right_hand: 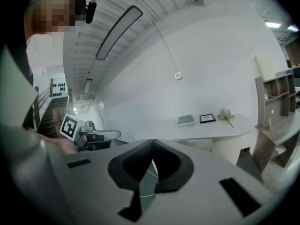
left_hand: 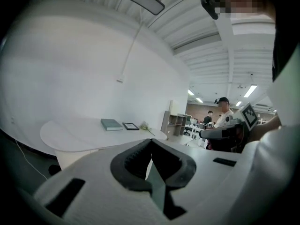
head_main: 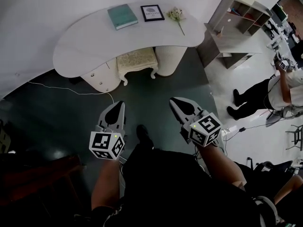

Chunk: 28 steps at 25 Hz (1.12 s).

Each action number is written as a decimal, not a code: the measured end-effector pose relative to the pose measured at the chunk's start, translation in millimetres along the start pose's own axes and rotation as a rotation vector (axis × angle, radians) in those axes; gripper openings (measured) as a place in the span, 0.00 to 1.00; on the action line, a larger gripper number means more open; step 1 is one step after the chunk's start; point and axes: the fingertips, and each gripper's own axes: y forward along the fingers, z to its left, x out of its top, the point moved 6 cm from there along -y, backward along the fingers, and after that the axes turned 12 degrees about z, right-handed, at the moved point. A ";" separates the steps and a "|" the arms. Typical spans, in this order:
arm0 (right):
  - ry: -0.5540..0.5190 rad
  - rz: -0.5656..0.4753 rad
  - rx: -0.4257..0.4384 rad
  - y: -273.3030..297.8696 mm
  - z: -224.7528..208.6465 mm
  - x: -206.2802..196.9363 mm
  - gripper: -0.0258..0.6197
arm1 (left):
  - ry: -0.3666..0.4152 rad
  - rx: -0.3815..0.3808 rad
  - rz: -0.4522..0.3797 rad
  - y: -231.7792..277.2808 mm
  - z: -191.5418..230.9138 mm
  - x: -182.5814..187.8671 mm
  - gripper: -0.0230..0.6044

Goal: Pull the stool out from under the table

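The stool (head_main: 136, 59) is sitting tucked under the middle of the white tabletop (head_main: 80, 44). The left gripper (head_main: 119, 105) and right gripper (head_main: 175, 100) are hovering well short of that tabletop, both with fingers (left_hand: 131, 161) pressed together and pinching nothing.

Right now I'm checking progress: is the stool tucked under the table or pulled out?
Tucked under: the stool stands in the gap beneath the table, its rear hidden by the top.

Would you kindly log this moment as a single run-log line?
stool: under table, untouched | left gripper: shut, empty | right gripper: shut, empty
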 end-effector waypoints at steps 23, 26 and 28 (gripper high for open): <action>0.159 0.106 0.009 155.7 -146.2 -66.5 0.05 | -0.021 0.011 0.210 175.0 74.9 -50.7 0.05; 0.188 0.133 0.015 162.1 -163.9 -101.3 0.05 | -0.026 0.029 0.201 197.6 72.4 -65.1 0.05; 0.191 0.160 0.017 168.9 -174.4 -122.6 0.05 | -0.038 0.046 0.199 210.8 77.2 -77.9 0.05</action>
